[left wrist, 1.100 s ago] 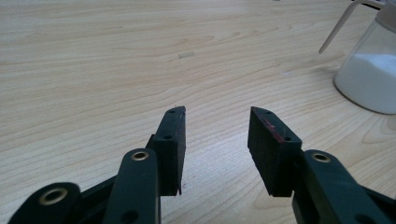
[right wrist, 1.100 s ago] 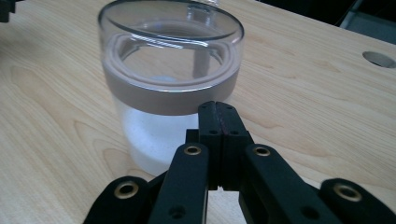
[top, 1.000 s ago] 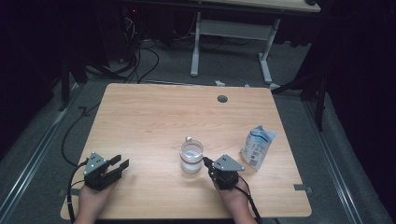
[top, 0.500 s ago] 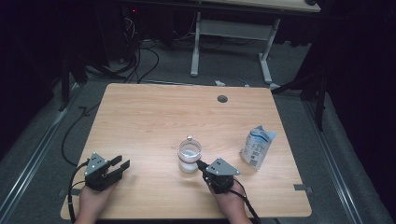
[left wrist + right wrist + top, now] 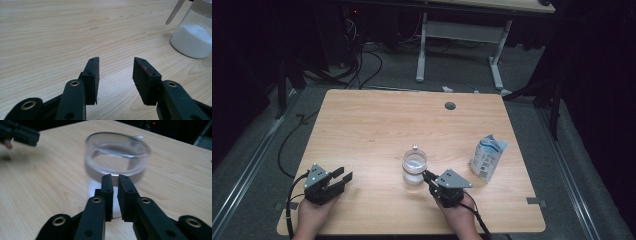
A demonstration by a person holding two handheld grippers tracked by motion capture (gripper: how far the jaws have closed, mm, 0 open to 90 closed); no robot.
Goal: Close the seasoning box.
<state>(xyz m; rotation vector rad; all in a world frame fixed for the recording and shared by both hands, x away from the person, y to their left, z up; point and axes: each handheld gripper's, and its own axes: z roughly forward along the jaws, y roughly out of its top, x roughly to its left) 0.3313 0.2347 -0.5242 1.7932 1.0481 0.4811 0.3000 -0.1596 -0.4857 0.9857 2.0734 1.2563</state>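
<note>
Glass is being approached at the middle of the bench [image 5: 362, 125]: a clear jar [image 5: 415, 167] with white powder in its lower part is standing upright toward the near edge, and a pale handle, perhaps a spoon [image 5: 175, 12], is leaning out of its mouth. Directly in front of it, on the person's side, the right tongs [image 5: 427, 176] are being pointed at its wall; in the right gripper view [image 5: 113, 195] the jaws are standing only a sliver apart, having just been opening, with nothing between them and the jar blurred just beyond the tips. Whether the tips are touching the glass cannot be told.

Further out to the right, a blue-and-white carton [image 5: 487, 159] is standing near the bench edge, apart from the jar. Well off to the left, the left tongs [image 5: 341, 179] are being rested on the wood, jaws held apart and empty, as is being shown plainly in the left gripper view [image 5: 115, 75].

Risk is being judged now. The gap between the right jaws is looking far too narrow for the jar's width, so if the tongs are being pushed forward before being spread, the glass is likely to be shoved or tipped and powder spilled. A grip placed too high, near the rim, could be slipping on smooth glass. The leaning handle could also be knocked out.
</note>
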